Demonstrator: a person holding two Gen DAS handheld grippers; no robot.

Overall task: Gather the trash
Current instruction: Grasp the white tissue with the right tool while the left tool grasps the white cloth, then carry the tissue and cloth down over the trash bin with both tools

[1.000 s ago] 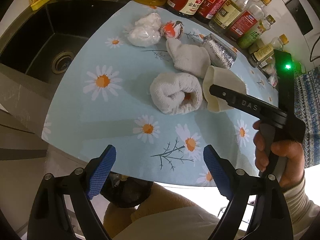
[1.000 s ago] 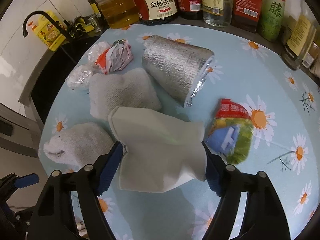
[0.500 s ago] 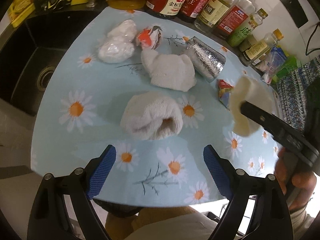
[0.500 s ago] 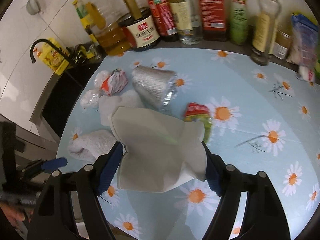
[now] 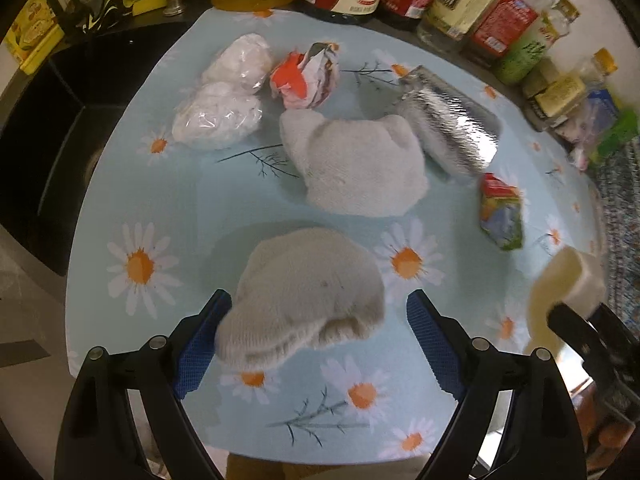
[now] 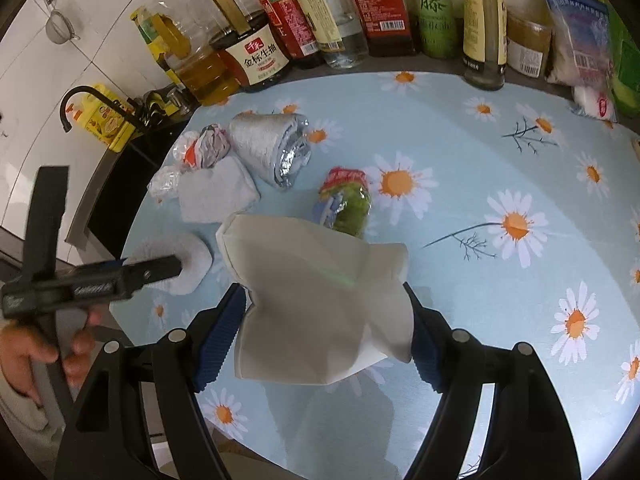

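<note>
With the right claw [image 6: 326,330] already clamped on the white paper [image 6: 320,300], the wide-open left claw [image 5: 312,346] should ease down around the nearer crumpled cloth [image 5: 308,300] (at six o'clock on the counter [image 5: 460,248]) and squeeze its bulk.

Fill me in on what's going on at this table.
A person with a handheld gripper in each hand is collecting trash off a daisy-print tablecloth. The right gripper is shut on a crumpled white paper sheet, held above the cloth. The left gripper is open, its fingers either side of a rolled white cloth wad. A second cloth wad, a foil bag, snack wrappers and plastic-wrapped lumps still lie on the table.
</note>
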